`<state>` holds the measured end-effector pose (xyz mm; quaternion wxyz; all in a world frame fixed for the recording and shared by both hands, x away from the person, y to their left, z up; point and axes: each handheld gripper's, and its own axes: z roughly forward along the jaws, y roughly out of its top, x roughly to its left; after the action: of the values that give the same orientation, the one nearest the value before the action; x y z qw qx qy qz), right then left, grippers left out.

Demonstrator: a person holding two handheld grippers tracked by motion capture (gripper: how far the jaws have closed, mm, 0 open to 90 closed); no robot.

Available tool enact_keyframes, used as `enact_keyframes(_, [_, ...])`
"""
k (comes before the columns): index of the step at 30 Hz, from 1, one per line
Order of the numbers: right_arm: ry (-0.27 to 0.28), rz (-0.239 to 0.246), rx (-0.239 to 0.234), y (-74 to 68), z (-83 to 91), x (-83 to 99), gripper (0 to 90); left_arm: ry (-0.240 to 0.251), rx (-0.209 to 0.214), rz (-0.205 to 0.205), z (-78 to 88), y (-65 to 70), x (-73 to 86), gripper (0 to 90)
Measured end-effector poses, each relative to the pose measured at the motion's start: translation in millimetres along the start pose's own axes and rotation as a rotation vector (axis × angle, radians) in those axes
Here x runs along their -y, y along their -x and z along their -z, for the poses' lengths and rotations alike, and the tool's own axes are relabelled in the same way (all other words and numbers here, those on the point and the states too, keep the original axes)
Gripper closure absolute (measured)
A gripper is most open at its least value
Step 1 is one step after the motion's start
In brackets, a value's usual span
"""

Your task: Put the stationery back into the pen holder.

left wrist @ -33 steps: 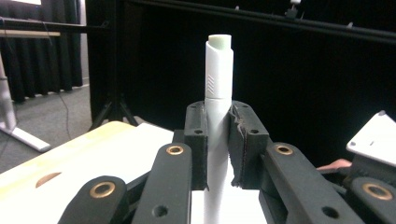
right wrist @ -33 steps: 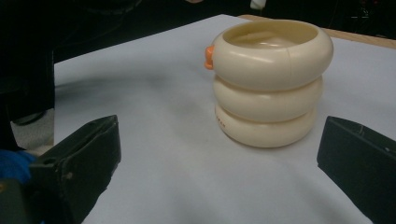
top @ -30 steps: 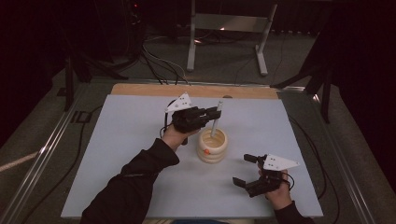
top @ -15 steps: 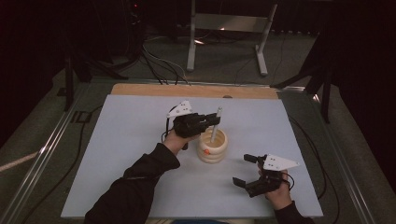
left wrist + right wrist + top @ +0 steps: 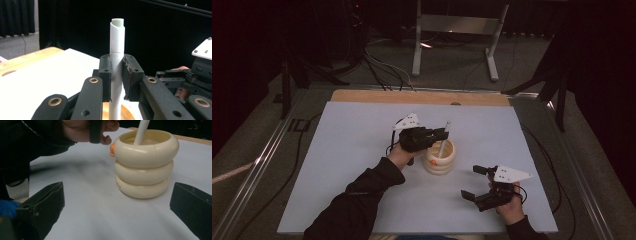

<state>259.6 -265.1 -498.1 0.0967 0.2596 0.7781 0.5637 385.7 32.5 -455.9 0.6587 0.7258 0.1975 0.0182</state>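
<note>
- My left gripper [image 5: 116, 77] clamps the white plastic pen [image 5: 117, 50] upright, tip inside the cream ringed plastic holder [image 5: 439, 158] mid-worktop, for a straight drop.
- My right gripper [image 5: 476, 182], jaws spread and empty, waits near the worktop's front edge.

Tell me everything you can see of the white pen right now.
The white pen is a slim, smooth plastic-looking stick with a pale green tip and a ribbed upper section. It stands nearly upright, clamped at mid-length in the left gripper, its lower end inside the cream ringed holder. Whether it touches the bottom is hidden.
</note>
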Motion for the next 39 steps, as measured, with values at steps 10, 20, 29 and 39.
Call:
enact_keyframes(10, [-0.001,0.000,0.001,-0.2,0.4,-0.1,0.0,-0.089,-0.040,0.021,-1.7,3.2,7.4,79.0])
enact_keyframes(20, [-0.003,0.001,0.003,0.1,0.4,0.2,0.0,-0.170,-0.105,0.034,-7.5,6.4,9.8,78.9])
enact_keyframes(29, [-0.003,-0.002,0.003,0.0,0.8,0.0,0.0,-0.175,-0.174,0.058,-5.9,4.9,6.5,78.8])
enact_keyframes(39, [-0.003,-0.002,0.004,0.2,1.1,-0.1,0.0,-0.180,-0.213,0.082,-4.7,8.5,-2.8,54.1])
